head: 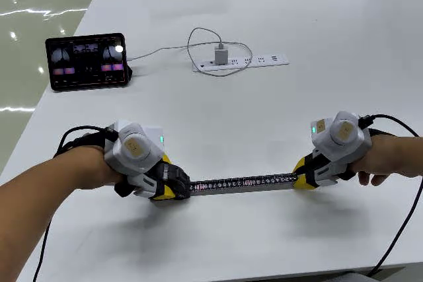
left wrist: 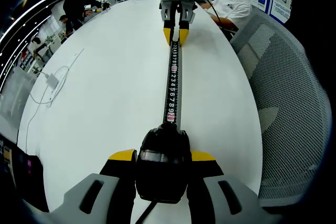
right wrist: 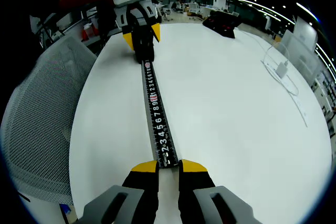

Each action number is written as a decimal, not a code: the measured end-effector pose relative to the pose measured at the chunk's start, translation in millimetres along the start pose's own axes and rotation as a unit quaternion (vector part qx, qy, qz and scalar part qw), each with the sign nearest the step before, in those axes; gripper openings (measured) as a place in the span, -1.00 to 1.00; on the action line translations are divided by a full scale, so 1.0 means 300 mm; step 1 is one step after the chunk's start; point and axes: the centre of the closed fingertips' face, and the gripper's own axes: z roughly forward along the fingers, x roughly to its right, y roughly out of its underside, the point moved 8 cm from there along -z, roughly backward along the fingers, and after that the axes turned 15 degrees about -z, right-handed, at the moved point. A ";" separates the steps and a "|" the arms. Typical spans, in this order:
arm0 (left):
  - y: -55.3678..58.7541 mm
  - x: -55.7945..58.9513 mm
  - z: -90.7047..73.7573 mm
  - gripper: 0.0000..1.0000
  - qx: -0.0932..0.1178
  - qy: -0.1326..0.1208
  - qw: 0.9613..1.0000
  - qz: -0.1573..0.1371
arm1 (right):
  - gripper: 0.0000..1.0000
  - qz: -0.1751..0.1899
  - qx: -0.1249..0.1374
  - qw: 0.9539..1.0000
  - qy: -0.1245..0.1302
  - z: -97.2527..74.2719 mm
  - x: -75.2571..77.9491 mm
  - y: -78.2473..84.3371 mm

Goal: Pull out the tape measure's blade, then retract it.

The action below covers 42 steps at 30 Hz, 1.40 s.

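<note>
Two closed grips: left gripper [left wrist: 163,156] on tape measure [left wrist: 163,177], right gripper [right wrist: 168,167] apparently pinching blade [right wrist: 156,114]; a slip whips it back.

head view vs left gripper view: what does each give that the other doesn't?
Head view adds: the person's forearms behind both grippers, and the tablet with its lit screen face-on. Left gripper view adds: the black tape case clamped between the left gripper's jaws, the mesh chair, and people at the room's far end. Shared: the blade drawn out along the white table, the right gripper shut on its far end, and the charger cable.
</note>
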 end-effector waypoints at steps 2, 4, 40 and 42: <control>0.000 0.000 0.000 -0.36 0.000 0.000 1.000 0.000 | -0.80 0.002 0.001 1.000 0.000 -0.002 0.000 0.002; 0.000 0.000 0.000 -0.36 0.000 0.000 1.000 0.000 | -0.80 0.003 0.001 1.000 0.001 -0.005 -0.004 0.001; -0.006 0.002 0.011 -0.32 0.001 -0.017 1.000 0.003 | -0.77 -0.026 -0.034 0.999 0.013 -0.019 -0.014 -0.007; -0.005 0.001 0.012 -0.31 0.002 -0.020 1.000 0.005 | -0.77 -0.030 -0.036 0.999 0.012 -0.018 -0.013 -0.008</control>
